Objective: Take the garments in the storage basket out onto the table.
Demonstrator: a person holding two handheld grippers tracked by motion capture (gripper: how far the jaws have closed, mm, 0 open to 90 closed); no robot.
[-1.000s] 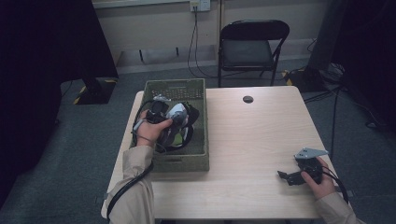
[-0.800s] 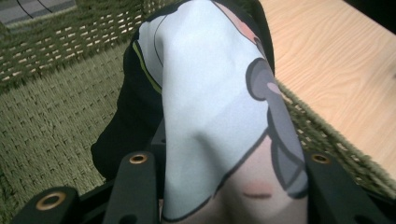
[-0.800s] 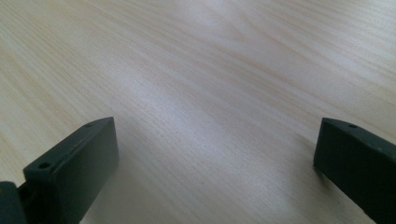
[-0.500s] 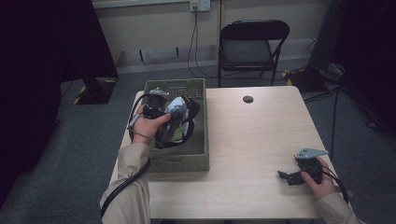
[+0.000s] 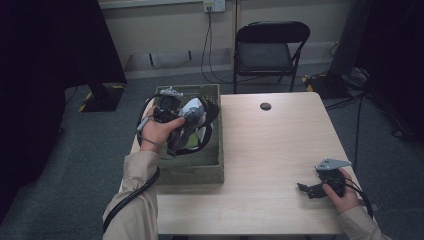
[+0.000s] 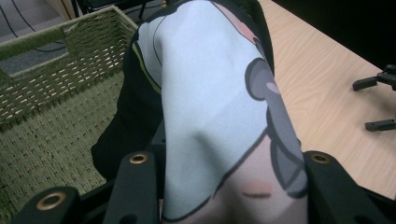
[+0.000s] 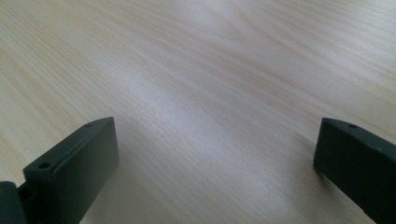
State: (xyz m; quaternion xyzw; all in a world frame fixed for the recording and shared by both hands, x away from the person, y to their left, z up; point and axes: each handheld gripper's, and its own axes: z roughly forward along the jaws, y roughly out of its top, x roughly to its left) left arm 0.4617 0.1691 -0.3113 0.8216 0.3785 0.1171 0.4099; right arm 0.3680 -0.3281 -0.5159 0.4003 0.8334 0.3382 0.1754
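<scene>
A black garment with a pale printed panel (image 5: pixel 194 131) hangs over the green woven basket (image 5: pixel 192 172) at the table's left. My left gripper (image 5: pixel 187 119) is shut on it, and the cloth (image 6: pixel 210 102) is bunched between the two black jaws in the left gripper view. The lower end of the garment still trails in the basket (image 6: pixel 56 93). My right gripper (image 5: pixel 304 189) rests low near the table's front right, open, with only bare wood (image 7: pixel 210 70) between its jaws. The same right gripper (image 6: pixel 378 102) appears far off in the left gripper view.
The light wooden table (image 5: pixel 270 150) carries a small black round disc (image 5: pixel 265 106) near its far edge. A black folding chair (image 5: pixel 270 50) stands behind the table. Cables run along the floor and the wall.
My left hand has lifted the garment higher out of the basket and slightly toward the far side. The right gripper has stayed where it was.
</scene>
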